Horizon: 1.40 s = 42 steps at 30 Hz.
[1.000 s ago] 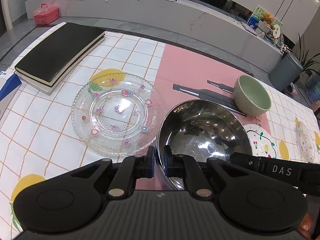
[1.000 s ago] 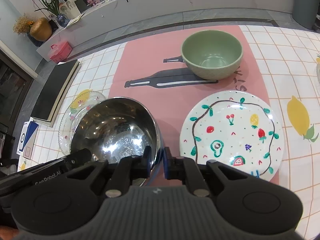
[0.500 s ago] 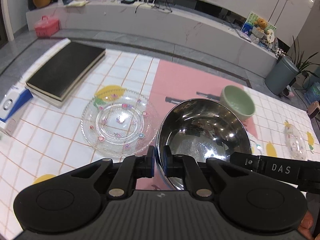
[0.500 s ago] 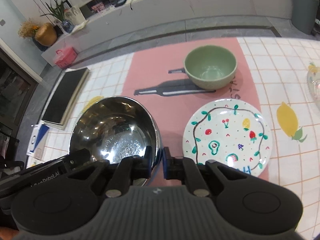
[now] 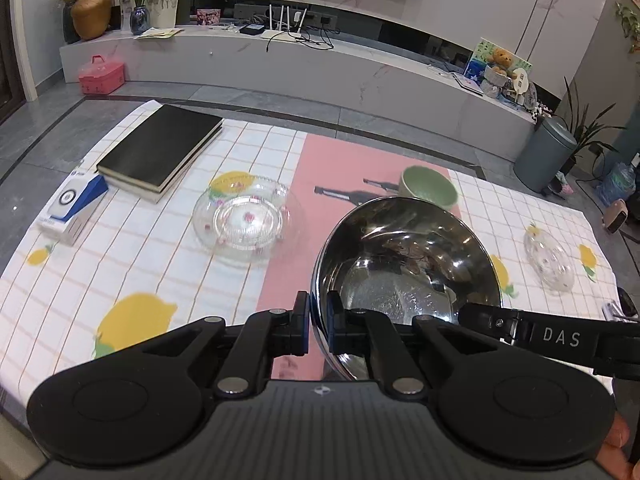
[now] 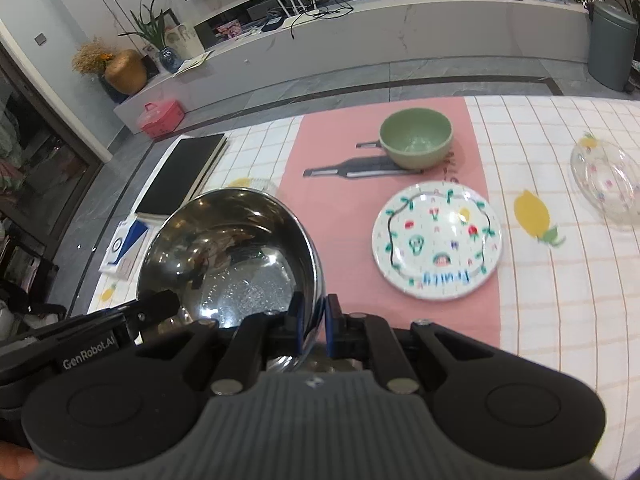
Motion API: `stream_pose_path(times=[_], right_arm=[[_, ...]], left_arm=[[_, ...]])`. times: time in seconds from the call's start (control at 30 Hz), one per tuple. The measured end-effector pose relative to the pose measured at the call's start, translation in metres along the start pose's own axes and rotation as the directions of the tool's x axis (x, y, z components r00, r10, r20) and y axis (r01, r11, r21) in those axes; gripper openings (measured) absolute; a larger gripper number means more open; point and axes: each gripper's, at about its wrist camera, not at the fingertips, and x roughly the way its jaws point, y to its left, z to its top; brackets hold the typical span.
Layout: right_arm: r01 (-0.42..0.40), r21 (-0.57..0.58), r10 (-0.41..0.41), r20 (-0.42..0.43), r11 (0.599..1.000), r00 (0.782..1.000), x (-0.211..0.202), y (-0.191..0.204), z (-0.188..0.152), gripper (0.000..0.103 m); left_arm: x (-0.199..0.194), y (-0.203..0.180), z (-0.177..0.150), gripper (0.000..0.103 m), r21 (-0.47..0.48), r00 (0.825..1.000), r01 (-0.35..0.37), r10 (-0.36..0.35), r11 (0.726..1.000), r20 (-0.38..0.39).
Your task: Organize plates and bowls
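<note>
- Tablecloth (image 5: 132, 264), checked white with lemon prints and one pink runner (image 6: 340, 216) down its middle, now looks farther below both cameras than a second ago, and more of the room shows around it.
- Steel bowl (image 5: 404, 264), the single metal one, is up off the cloth; a second ago it sat low beside the glass plate, and now it hangs above the runner, hiding part of the green bowl in the left wrist view.
- Left gripper (image 5: 318, 322) stays clamped on the steel bowl's near-left rim, fingers nearly together with only the thin wall between them.
- Right gripper (image 6: 312, 326) likewise stays pinched on the opposite rim, fingers almost closed on the metal edge.
- Plates: two flat ones in all. One glass plate (image 5: 246, 220) with small flowers lies on the cloth left of the runner; one painted fruit plate (image 6: 436, 240) lies on the runner's right edge, a little blurred. Neither has shifted.
- Bowls on the cloth: one green bowl (image 6: 416, 142) at the runner's far end and one small glass dish (image 6: 608, 184) far right, both where they were.
- Black books (image 5: 160, 152), a stack of two, and one blue-and-white box (image 5: 72, 208) remain at the far-left corner.
</note>
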Motion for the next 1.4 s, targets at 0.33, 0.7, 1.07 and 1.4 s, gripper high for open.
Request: stream_pose_path(times=[0.33, 0.7, 1.07, 1.4], right_arm=[[0.017, -0.022, -0.017, -0.032, 1.000, 0.999, -0.024, -0.003, -0.043, 0.008], [0.030, -0.013, -0.031, -0.098, 0.999, 0.995, -0.010, -0.011, -0.064, 0.008], [0.082, -0.021, -0.084, -0.138, 0.996, 0.987, 0.015, -0.017, -0.062, 0.007], [0.109, -0.050, -0.116, -0.167, 0.993, 0.979, 0.028, -0.015, -0.064, 0.007]], left_arm=[[-0.013, 0.001, -0.042, 0.009, -0.012, 0.998, 0.015, -0.015, 1.000, -0.053], [0.001, -0.001, -0.065, 0.009, -0.007, 0.992, -0.008, 0.007, 1.000, -0.126], [0.024, -0.010, -0.065, 0.009, 0.028, 0.982, -0.039, 0.044, 0.999, -0.181], [0.037, -0.018, -0.064, 0.009, 0.097, 0.972, -0.081, 0.101, 0.992, -0.213]])
